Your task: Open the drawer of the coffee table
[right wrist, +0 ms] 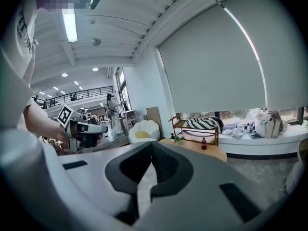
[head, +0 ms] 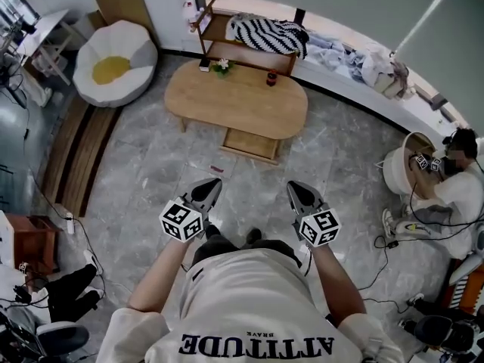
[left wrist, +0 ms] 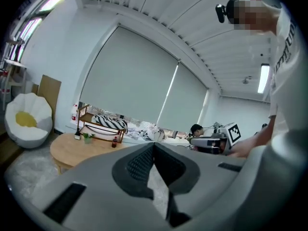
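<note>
The oval wooden coffee table (head: 236, 100) stands on the grey stone floor some way ahead of me. A flat wooden drawer (head: 252, 144) juts out from under its near edge. My left gripper (head: 206, 191) and right gripper (head: 300, 193) are held side by side in front of my body, well short of the table, both pointing toward it. In the left gripper view the jaws of the left gripper (left wrist: 154, 146) meet at the tip with nothing between them, and the table (left wrist: 72, 150) lies far off to the left. The right gripper (right wrist: 152, 146) is likewise shut and empty, with the table (right wrist: 202, 150) beyond it.
A small plant (head: 221, 66) and a dark bottle (head: 271, 79) stand on the table. Behind it is a wooden rack (head: 246, 36) with a striped cloth. A white egg-shaped seat (head: 115, 63) is at the far left. A person (head: 454, 180) sits at the right among cables.
</note>
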A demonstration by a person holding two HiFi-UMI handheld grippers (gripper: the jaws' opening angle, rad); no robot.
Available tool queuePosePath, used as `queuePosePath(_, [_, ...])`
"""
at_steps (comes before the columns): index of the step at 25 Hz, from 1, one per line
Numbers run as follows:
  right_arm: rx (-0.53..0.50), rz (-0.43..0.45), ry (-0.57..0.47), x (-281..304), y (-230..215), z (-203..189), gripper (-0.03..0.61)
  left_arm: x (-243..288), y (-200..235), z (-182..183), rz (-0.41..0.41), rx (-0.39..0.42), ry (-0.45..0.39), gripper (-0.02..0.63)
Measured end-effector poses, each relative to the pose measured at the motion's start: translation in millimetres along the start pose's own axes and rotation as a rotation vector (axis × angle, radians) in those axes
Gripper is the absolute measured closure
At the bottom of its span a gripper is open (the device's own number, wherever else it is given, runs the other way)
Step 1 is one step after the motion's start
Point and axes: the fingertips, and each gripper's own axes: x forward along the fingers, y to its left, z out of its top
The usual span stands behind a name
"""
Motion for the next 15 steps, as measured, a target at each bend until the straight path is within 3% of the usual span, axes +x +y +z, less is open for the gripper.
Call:
queuePosePath(7, [0.012, -0.058, -0.012, 7.4, 10.9, 5.3, 0.56, -14.0, 18.2, 14.1, 0.005, 0.099, 0.022, 0.594])
queuePosePath(15, [-0.006, -0.077, -0.034, 9.4, 37.3, 13.7, 0.56, -32.2, 26.8, 8.9, -0.014, 0.089, 0.023, 0.594])
